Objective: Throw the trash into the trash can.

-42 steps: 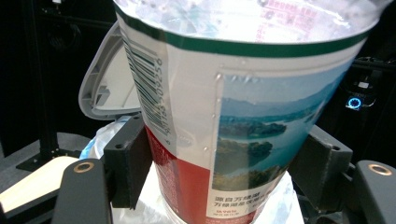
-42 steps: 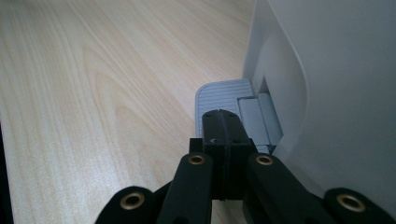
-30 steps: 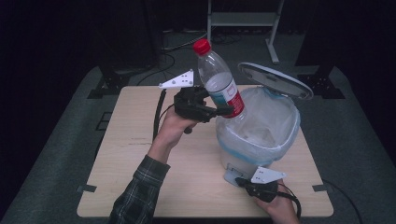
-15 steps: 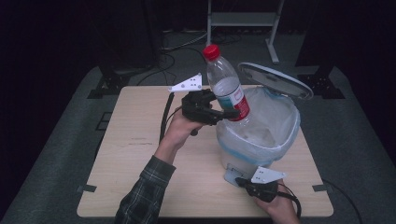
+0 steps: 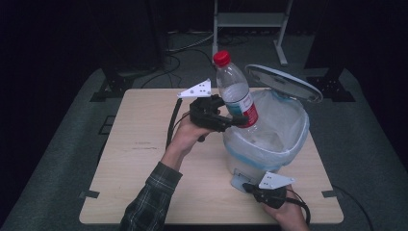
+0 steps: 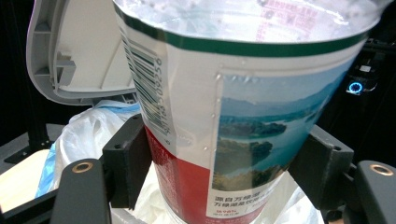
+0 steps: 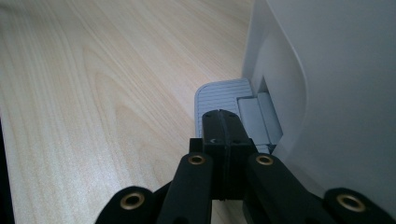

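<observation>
Holding the water bottle (image 5: 235,94) near-upright in my clamped left gripper (image 5: 230,120), I have its base over the bin's (image 5: 288,144) left rim, while my empty, closed right gripper (image 5: 257,188) presses the pedal (image 7: 224,100).

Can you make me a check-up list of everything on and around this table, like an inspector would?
Surface: pale wooden table, bare.
Job's things: plastic bottle with red cap, over the lined pedal bin; lid up.
Clutter: nothing seen.
Grippers: left gripper shut on the bottle's label; right gripper shut, pressing the bin's pedal.
Cables: one trails from each gripper; more on the floor behind.
Surroundings: dark room, grey floor, metal stand behind.
</observation>
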{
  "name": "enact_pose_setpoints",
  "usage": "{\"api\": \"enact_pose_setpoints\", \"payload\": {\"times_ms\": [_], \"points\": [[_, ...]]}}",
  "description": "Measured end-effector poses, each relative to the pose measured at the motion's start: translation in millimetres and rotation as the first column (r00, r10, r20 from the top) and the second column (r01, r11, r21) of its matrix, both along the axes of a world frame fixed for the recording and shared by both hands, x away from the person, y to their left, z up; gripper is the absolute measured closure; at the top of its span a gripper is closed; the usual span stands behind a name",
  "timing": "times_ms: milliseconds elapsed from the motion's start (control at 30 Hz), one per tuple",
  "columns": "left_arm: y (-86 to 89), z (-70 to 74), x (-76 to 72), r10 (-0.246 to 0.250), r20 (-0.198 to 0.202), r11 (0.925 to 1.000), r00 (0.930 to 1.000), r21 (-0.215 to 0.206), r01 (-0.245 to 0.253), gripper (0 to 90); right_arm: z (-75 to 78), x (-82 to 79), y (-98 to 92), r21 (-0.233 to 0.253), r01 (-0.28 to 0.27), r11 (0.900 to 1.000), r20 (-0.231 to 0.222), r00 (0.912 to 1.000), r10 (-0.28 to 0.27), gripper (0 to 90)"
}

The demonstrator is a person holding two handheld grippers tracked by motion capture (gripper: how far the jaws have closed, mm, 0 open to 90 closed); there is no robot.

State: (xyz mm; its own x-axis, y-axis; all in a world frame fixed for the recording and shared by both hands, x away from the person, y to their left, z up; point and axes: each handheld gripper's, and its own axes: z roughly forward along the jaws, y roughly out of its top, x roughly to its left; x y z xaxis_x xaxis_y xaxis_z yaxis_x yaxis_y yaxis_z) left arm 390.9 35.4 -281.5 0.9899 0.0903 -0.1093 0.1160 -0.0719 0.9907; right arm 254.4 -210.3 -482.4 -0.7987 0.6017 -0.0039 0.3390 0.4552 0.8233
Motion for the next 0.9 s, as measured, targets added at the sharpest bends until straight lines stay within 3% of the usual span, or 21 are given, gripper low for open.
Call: {"api": "enact_pose_setpoints", "payload": {"times_ms": [333,500,900], "points": [[0.4,-0.4,-0.6,0.004,0.001,0.9999,1.0,0.016,-0.004,26.9,0.0,0.0,-0.1,0.001,0.0,1.0,0.0,1.0,0.0,89.7],[2.1,-0.4,0.5,0.01,-0.009,0.9999,0.9999,-0.007,-0.01,22.8,0.0,0.0,-0.2,0.001,0.0,1.0,-0.001,1.0,0.0,89.7],[10.0,-0.3,-0.4,0.038,0.007,0.9993,0.9993,-0.002,-0.038,20.1,0.0,-0.1,-0.4,0.003,0.001,1.0,-0.003,1.0,-0.001,89.7]]}}
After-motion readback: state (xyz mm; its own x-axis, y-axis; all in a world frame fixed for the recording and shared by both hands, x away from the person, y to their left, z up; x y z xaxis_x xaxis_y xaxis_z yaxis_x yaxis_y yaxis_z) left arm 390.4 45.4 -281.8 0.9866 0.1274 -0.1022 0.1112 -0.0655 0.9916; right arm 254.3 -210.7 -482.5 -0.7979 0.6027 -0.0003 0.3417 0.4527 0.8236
